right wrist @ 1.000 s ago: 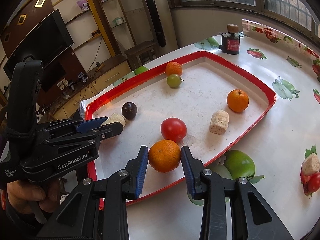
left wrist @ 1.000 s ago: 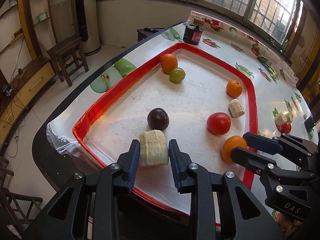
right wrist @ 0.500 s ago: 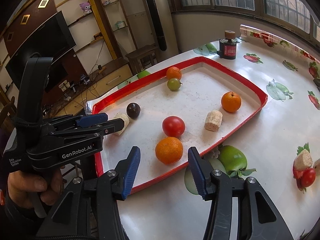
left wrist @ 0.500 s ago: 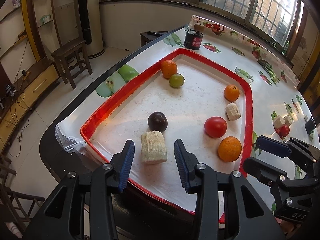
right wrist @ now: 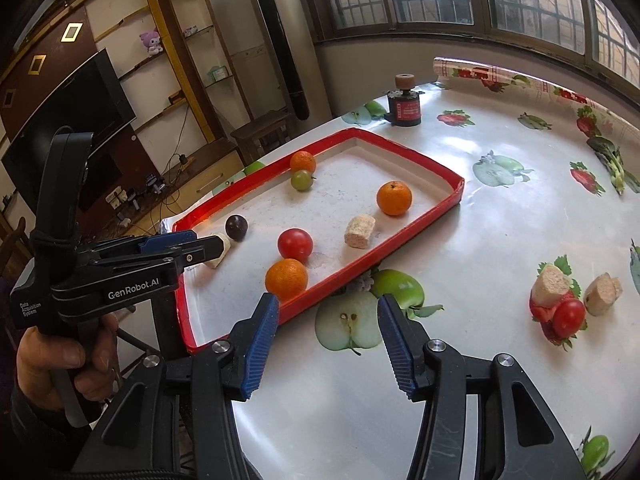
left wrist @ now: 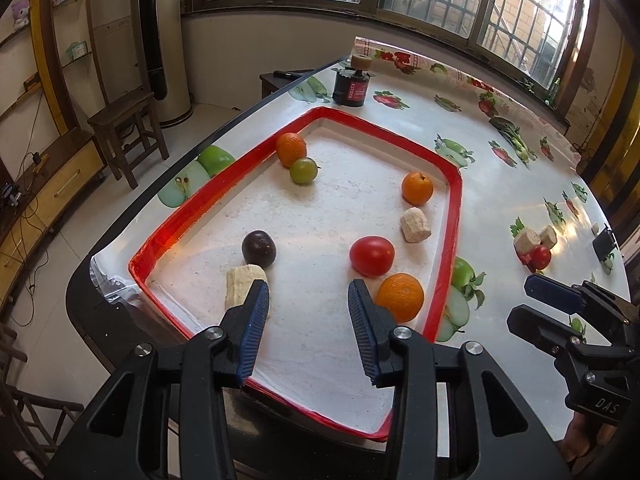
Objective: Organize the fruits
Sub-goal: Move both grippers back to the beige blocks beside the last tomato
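Note:
A red-rimmed tray (left wrist: 224, 196) (right wrist: 400, 248) holds three oranges, a tomato (left wrist: 372, 255), a green fruit (left wrist: 303, 170), a dark round fruit (left wrist: 259, 248) and two pale chunks. My left gripper (left wrist: 308, 292) stands open above the tray's near end. One pale chunk (left wrist: 240, 284) lies just outside its left finger, free of the pads. My right gripper (right wrist: 328, 304) is open over the tablecloth outside the tray. The nearest orange (right wrist: 286, 278) rests inside the rim ahead of it, untouched. Outside the tray lie two more pale chunks (right wrist: 550, 280) and a small tomato (right wrist: 569, 314).
A dark bottle (left wrist: 355, 86) stands beyond the tray's far corner. The fruit-print tablecloth (right wrist: 500, 232) stretches to the right. The table edge (left wrist: 100, 264) drops off at the left, with a wooden stool (left wrist: 124, 132) on the floor below. A hand (right wrist: 60, 364) holds the left gripper.
Both grippers opened and drew back and upward. The left one let go of the pale chunk, the right one let go of the orange. The right gripper now hangs outside the tray rim.

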